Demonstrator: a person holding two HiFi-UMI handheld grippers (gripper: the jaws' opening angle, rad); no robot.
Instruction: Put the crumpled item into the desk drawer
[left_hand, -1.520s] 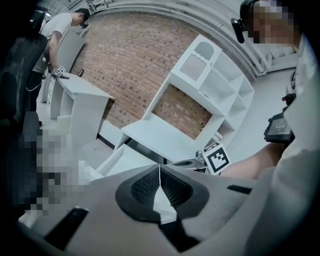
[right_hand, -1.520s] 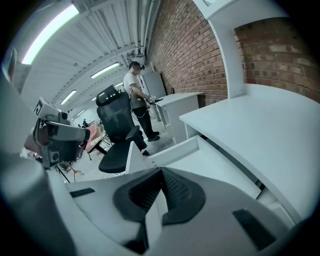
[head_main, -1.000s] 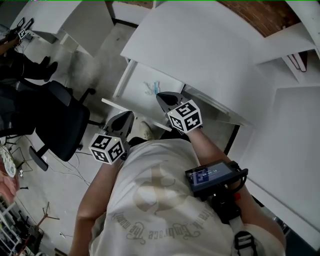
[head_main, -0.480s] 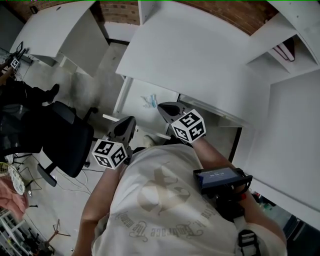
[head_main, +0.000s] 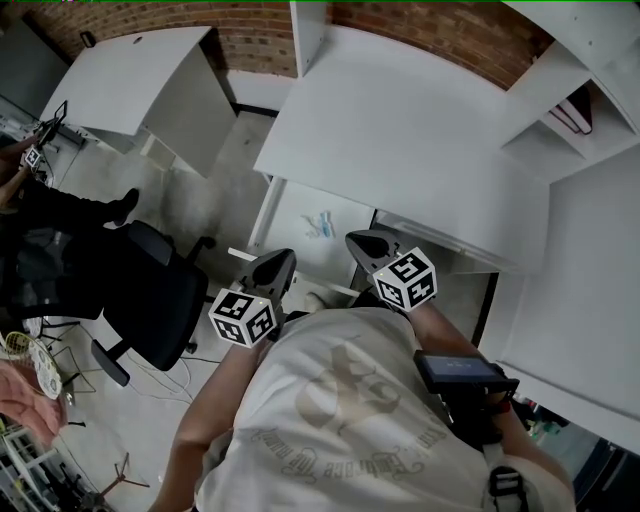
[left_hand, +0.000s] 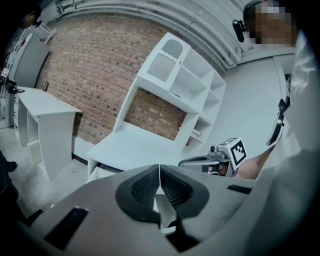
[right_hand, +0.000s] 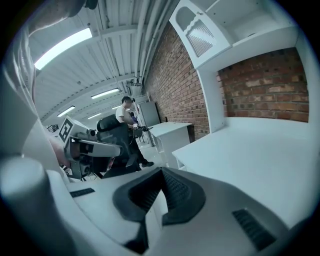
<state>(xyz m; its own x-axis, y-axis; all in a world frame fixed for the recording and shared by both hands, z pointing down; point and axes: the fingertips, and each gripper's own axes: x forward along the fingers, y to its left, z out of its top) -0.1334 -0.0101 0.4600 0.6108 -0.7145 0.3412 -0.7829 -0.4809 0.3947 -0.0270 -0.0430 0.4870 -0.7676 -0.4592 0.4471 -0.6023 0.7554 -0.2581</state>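
The left gripper (left_hand: 159, 176) has its ribbed black pads pressed together with nothing between them, and the right gripper (right_hand: 161, 175) is likewise closed and empty. Both are held side by side in front of the person's chest, just apart from each other, pointing slightly downward toward the white desk (head_main: 400, 120). Under the desk top a drawer (head_main: 290, 215) stands pulled out; in the head view the two grippers and the person's torso cover its near edge. The crumpled item (head_main: 320, 224) lies on the drawer's white floor, about the middle of the part that shows. It is a small, pale, bluish-white scrap, bunched and irregular, too small to make out further. In that view it sits just left of the right gripper's tip and touches neither gripper. A black office chair (head_main: 150, 290) stands on the grey floor (head_main: 200, 190) to the left of the drawer, close to the left gripper. Farther left a second person (head_main: 50, 215) sits. A second white desk (head_main: 130, 70) stands against the brick wall (head_main: 440, 30), and a white shelf unit (head_main: 560, 90) rises at the desk's right end.
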